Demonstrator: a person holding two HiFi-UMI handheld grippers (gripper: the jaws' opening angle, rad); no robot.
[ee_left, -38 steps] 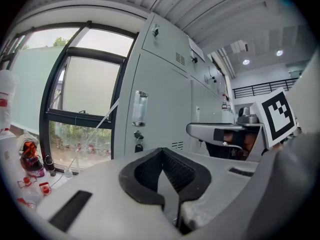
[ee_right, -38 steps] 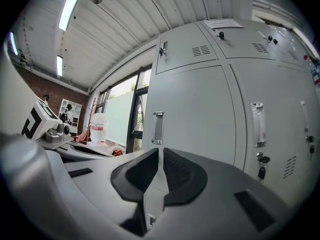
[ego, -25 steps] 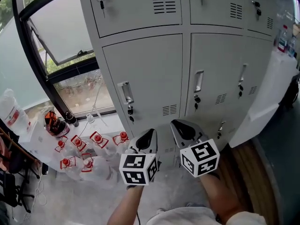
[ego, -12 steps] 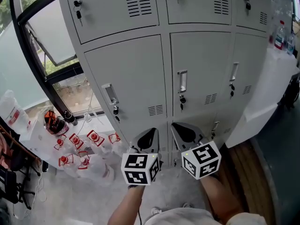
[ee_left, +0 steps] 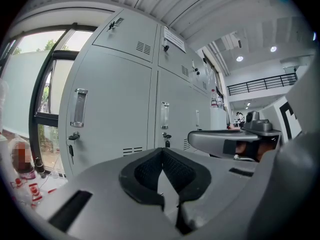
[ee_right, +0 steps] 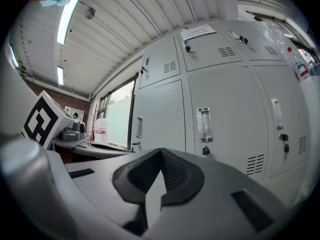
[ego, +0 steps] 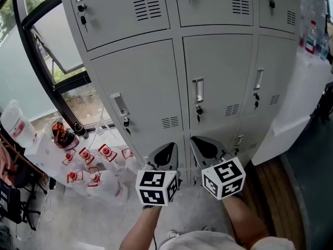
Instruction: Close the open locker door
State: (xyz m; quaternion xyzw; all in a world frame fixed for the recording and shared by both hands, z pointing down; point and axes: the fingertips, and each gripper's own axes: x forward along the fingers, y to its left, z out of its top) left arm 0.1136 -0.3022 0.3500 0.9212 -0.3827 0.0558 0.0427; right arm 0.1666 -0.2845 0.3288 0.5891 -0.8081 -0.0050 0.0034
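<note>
A bank of grey lockers [ego: 140,87] fills the head view, and every door I see lies flush with its frame. Each door has a recessed handle [ego: 119,104] with a key hanging below it. Both grippers are held low before the bottom row, apart from the doors. My left gripper [ego: 165,155] is shut and empty. My right gripper [ego: 205,147] is shut too, with nothing in it. The left gripper view shows a closed door [ee_left: 110,109] and its handle [ee_left: 79,107] ahead. The right gripper view shows another closed door [ee_right: 225,124] with its handle [ee_right: 203,125].
Several water bottles with red labels [ego: 93,165] lie on the floor at the left, below a dark-framed window [ego: 62,35]. A white counter [ego: 296,98] with bottles on top stands at the right, beside a strip of wooden floor [ego: 270,186].
The head view has swung to the right, so the lockers have slid left in the picture. Both grippers keep their place in front of the body.
</note>
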